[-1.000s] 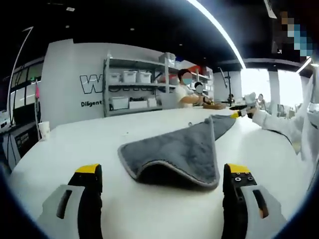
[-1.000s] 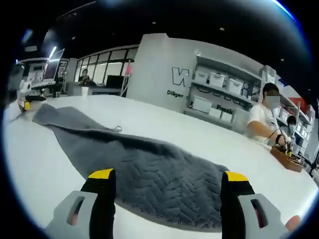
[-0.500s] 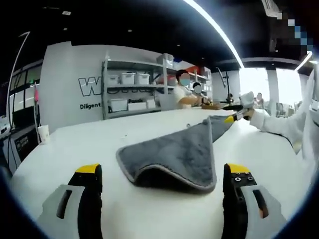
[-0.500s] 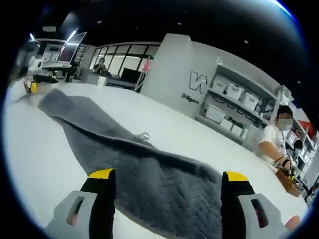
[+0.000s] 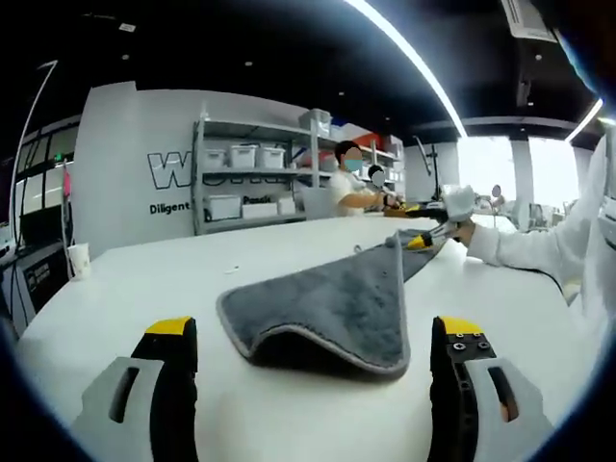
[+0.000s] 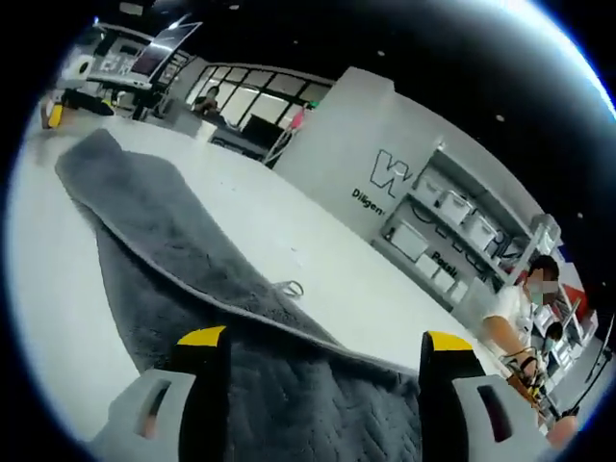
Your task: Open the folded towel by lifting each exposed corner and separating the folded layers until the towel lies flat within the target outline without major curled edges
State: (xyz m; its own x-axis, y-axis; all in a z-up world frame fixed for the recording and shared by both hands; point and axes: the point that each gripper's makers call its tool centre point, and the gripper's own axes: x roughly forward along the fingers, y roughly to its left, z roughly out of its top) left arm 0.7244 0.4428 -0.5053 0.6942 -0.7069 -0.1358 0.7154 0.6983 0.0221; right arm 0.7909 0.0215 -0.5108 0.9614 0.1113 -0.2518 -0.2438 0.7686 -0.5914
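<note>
Jaws spread on both grippers, the grey textured towel (image 5: 332,303) half-folded on the white desk (image 5: 144,279): better grip its raised edge low.

A broad white table (image 5: 144,279) with a smooth, rounded edge carries a single grey towel (image 5: 327,303), which lies on it well in from the edges; its near end humps up off the surface in a curled fold with a pale bound hem. In the right gripper view the towel (image 6: 183,250) stretches long across the table (image 6: 289,241), one layer folded over another, with a small hanging loop (image 6: 291,288) at its hem. A white paper cup (image 5: 77,258) stands near the table's far left edge.
</note>
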